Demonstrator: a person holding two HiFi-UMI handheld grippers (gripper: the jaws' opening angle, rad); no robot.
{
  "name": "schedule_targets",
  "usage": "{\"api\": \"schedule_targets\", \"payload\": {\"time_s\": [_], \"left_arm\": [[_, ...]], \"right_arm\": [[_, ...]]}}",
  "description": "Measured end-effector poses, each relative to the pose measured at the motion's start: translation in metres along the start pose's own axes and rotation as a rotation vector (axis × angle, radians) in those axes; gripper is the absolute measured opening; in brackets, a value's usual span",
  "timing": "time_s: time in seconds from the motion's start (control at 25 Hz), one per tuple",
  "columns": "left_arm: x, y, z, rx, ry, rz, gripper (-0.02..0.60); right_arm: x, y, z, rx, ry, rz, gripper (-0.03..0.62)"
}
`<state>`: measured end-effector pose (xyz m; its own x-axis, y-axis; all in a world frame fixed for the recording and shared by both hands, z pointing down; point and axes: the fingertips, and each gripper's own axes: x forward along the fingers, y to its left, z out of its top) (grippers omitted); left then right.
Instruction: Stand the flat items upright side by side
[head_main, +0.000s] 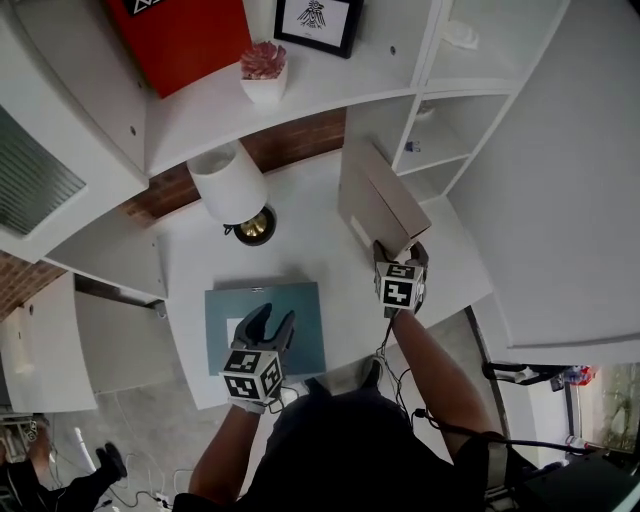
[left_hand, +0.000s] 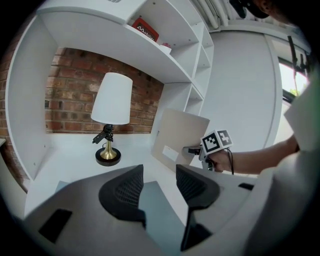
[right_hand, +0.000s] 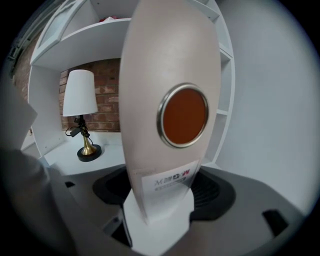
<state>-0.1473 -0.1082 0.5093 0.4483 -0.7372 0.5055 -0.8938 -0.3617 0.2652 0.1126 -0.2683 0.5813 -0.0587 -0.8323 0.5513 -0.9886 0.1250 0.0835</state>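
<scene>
A beige flat box (head_main: 372, 193) with a round orange disc (right_hand: 183, 116) on its face stands tilted on its edge at the right of the white desk (head_main: 310, 200). My right gripper (head_main: 400, 250) is shut on its near end, and in the right gripper view the box (right_hand: 167, 90) fills the space between the jaws (right_hand: 162, 195). A grey-blue flat book (head_main: 300, 335) lies flat at the desk's front. My left gripper (head_main: 272, 322) hovers over it, open with nothing between the pads (left_hand: 159, 175); the book (left_hand: 155, 210) shows below them.
A table lamp (head_main: 232, 188) with a white shade and brass foot stands at the back left of the desk, before a brick wall (left_hand: 70, 85). White shelf compartments (head_main: 425, 140) rise on the right. A shelf above holds a red book (head_main: 185, 35), a small plant pot (head_main: 264, 72) and a framed picture (head_main: 320, 22).
</scene>
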Motion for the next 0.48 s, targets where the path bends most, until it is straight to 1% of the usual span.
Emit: {"api": "schedule_targets", "payload": {"time_s": [0.2,0.48], "left_arm": [[-0.007,0.028,-0.003,-0.006,0.011,-0.002,0.204],[-0.014,0.048,0.000,0.008,0.026,-0.015,0.204]], "right_arm": [[0.022,0.002,0.013,0.019,-0.006,-0.064,0.347],[0.043,0.012,0.031,0.041,-0.010,-0.105,0.345]]}}
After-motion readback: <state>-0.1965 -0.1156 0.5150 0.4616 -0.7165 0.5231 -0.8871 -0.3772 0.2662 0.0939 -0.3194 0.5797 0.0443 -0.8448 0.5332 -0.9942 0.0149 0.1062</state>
